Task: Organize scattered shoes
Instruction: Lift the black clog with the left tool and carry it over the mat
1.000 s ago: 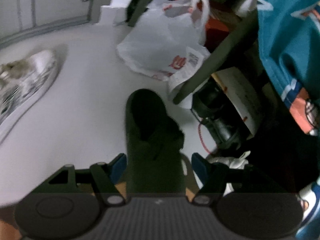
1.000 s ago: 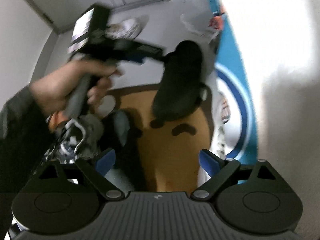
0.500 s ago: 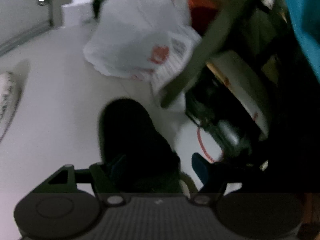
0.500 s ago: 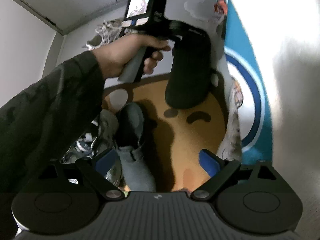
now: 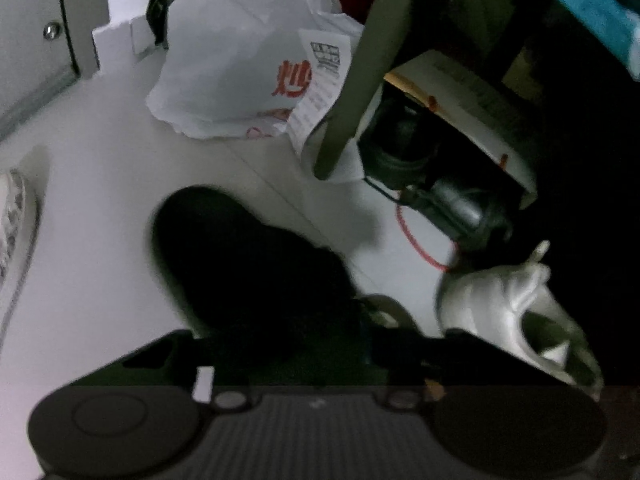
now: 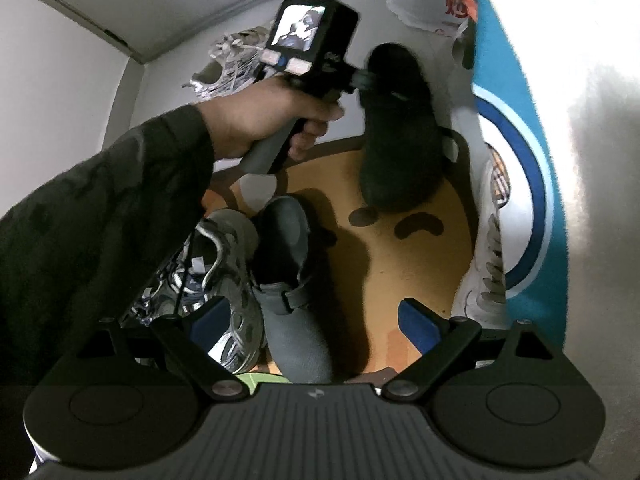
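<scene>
The right claw (image 6: 316, 316) hangs wide apart with nothing between its blue pads, above a grey slipper (image 6: 292, 280) and a grey mesh sneaker (image 6: 224, 280) on an orange mat (image 6: 408, 264). A white sneaker (image 6: 484, 276) lies at the mat's right edge, partly cut off by a teal and white cloth (image 6: 516, 152).

Further on, a hand (image 6: 260, 120) in a dark sleeve holds the left claw (image 5: 288, 344), whose jaws are closing around the heel end of a black slipper (image 5: 248, 264). In the left wrist view the fingers are lost in the dark against the slipper, so contact is hard to make out. The slipper's heel lies over the mat's far edge and its toe points onto the white floor (image 5: 100, 200).

Beyond it sits a white plastic bag (image 5: 240, 68) with red printing, blurred and unreadable, and a paper receipt (image 5: 324, 76) with a code square. A white patterned sneaker (image 6: 232, 64) lies by the far wall. Black gear under a white box (image 5: 472, 104) is too dark to identify.
</scene>
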Demonstrator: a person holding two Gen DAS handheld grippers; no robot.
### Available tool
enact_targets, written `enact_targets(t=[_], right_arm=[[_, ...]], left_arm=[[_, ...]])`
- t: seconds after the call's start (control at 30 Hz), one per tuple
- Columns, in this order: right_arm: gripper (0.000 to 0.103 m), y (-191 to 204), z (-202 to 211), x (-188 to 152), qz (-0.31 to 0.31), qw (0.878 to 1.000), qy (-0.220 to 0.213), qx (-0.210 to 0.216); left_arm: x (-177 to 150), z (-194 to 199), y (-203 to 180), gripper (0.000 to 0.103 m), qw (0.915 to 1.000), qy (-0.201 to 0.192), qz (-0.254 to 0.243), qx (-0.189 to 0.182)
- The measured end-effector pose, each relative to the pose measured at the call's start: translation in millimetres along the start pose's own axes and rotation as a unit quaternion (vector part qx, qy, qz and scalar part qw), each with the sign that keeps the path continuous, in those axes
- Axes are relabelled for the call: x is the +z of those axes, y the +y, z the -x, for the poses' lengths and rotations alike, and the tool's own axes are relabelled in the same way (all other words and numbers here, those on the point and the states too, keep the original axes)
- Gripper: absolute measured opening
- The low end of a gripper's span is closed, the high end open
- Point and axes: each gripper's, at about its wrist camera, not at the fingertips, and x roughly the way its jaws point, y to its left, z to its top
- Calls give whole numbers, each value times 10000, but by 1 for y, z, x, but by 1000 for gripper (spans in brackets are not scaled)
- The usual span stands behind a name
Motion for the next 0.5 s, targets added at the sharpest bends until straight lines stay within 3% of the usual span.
enact_targets(t=[0.17, 0.37, 0.5], right_arm=[[94, 3, 6, 2, 136, 9993, -294, -178], [94, 2, 9, 6, 161, 9976, -542, -404], [94, 2, 14, 8, 244, 9953, -766, -538]], left_arm=[[-17, 16, -2, 28, 9990, -64, 210, -393], [-45, 36, -30, 28, 9979, -112, -112, -634], [-62, 49, -41, 28, 9973, -167, 77, -714]])
